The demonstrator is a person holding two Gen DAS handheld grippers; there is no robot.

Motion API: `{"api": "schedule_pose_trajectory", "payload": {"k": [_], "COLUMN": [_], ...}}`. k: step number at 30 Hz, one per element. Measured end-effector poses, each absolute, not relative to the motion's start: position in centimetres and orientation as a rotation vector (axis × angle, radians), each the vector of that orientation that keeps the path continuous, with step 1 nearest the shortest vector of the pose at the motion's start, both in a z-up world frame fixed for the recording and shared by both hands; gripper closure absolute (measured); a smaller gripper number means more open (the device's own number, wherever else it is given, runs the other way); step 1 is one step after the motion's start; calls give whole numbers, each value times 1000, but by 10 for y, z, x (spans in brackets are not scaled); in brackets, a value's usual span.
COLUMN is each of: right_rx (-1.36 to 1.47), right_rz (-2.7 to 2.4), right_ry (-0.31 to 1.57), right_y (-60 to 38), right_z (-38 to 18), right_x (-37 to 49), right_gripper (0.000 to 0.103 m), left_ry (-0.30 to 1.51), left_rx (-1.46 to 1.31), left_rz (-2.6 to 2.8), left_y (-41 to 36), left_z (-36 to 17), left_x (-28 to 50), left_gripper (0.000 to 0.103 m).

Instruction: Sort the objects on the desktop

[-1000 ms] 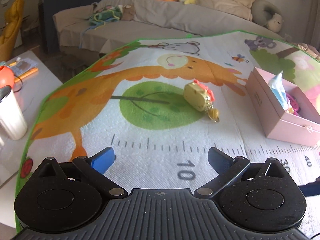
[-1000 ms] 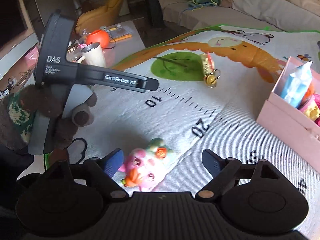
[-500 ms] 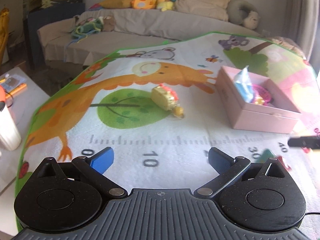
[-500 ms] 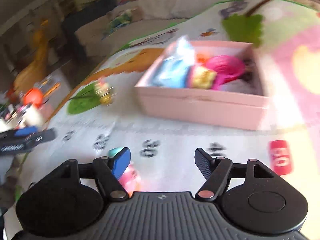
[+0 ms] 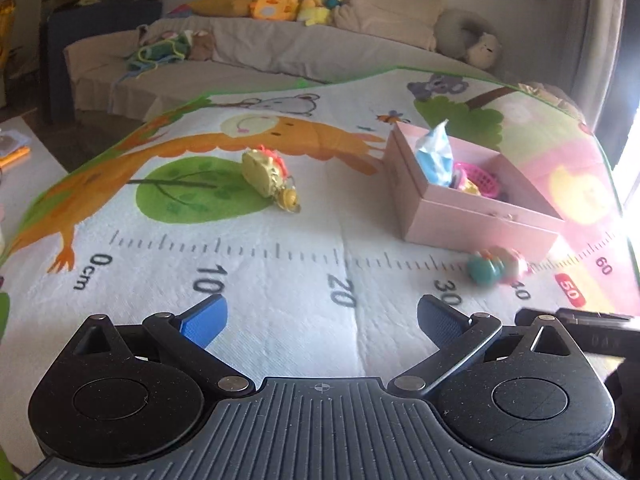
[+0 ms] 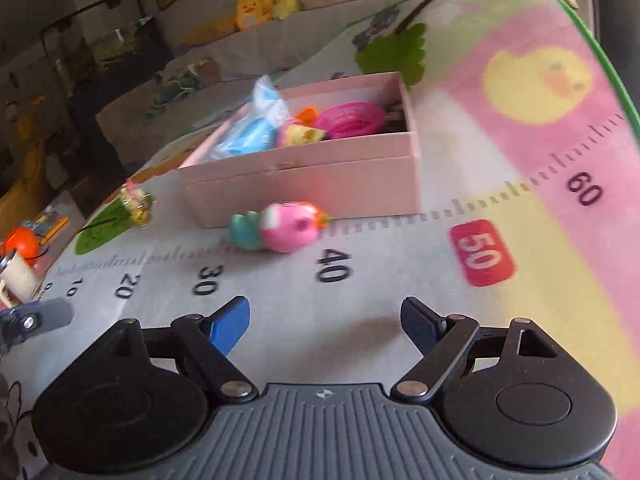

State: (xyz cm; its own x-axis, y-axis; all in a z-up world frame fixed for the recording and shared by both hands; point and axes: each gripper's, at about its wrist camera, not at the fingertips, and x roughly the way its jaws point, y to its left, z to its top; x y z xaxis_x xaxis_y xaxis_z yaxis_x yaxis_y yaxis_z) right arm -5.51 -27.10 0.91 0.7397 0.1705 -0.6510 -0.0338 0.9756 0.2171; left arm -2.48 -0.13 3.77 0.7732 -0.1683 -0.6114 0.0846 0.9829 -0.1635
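Observation:
A pink open box (image 5: 476, 216) (image 6: 304, 184) stands on the play mat, holding a blue tissue pack (image 5: 434, 156) (image 6: 256, 128), a pink basket (image 6: 348, 120) and small toys. A pink and teal toy (image 6: 280, 228) (image 5: 496, 268) lies on the mat against the box's front wall. A yellow keychain toy (image 5: 268, 172) (image 6: 138, 204) lies on the green patch. My left gripper (image 5: 320, 316) is open and empty above the ruler print. My right gripper (image 6: 324, 320) is open and empty, short of the pink toy.
The mat (image 5: 280, 264) covers the table. A grey sofa with plush toys (image 5: 280, 4) runs behind. An orange ball (image 6: 20, 240) and a white cup (image 6: 16, 276) stand off the mat's left side. The right gripper's body (image 5: 580, 320) shows at the left view's right edge.
Both grippers have swung right and stayed open. The pink and teal toy, earlier near my right gripper's left finger, now lies further ahead against the box front.

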Motion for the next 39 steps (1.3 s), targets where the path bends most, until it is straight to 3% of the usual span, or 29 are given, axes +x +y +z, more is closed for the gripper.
{"api": "schedule_pose_trajectory", "payload": {"k": [7, 15, 17, 18, 20, 22, 32, 35, 37, 39], "right_rx": [-34, 12, 63, 89, 143, 185, 212, 208, 211, 215], "right_rz": [243, 65, 37, 32, 34, 34, 23, 20, 14, 13], "right_ry": [704, 672, 659, 660, 674, 689, 680, 679, 672, 662], "right_y": [-201, -230, -241, -245, -253, -259, -262, -261, -262, -263], "right_z": [21, 8, 9, 8, 6, 3, 3, 3, 3, 4], "right_x": [-53, -53, -55, -54, -52, -49, -50, -50, -51, -53], "right_gripper": [17, 11, 2, 2, 2, 1, 0, 0, 0, 0], "left_ry": [603, 786, 806, 821, 829, 829, 819, 812, 830, 840], "left_rx": [56, -17, -21, -22, -35, -10, -130, -104, -68, -46], "left_rz": [-94, 44, 57, 54, 45, 7, -512, -517, -434, -366], "left_y": [16, 3, 0, 0, 2, 2, -17, -21, -15, -3], "left_z": [43, 17, 13, 12, 12, 13, 71, 59, 42, 31], "left_x": [59, 165, 174, 176, 175, 167, 48, 39, 43, 48], "left_gripper": [0, 2, 26, 46, 52, 73, 74, 63, 46, 41]}}
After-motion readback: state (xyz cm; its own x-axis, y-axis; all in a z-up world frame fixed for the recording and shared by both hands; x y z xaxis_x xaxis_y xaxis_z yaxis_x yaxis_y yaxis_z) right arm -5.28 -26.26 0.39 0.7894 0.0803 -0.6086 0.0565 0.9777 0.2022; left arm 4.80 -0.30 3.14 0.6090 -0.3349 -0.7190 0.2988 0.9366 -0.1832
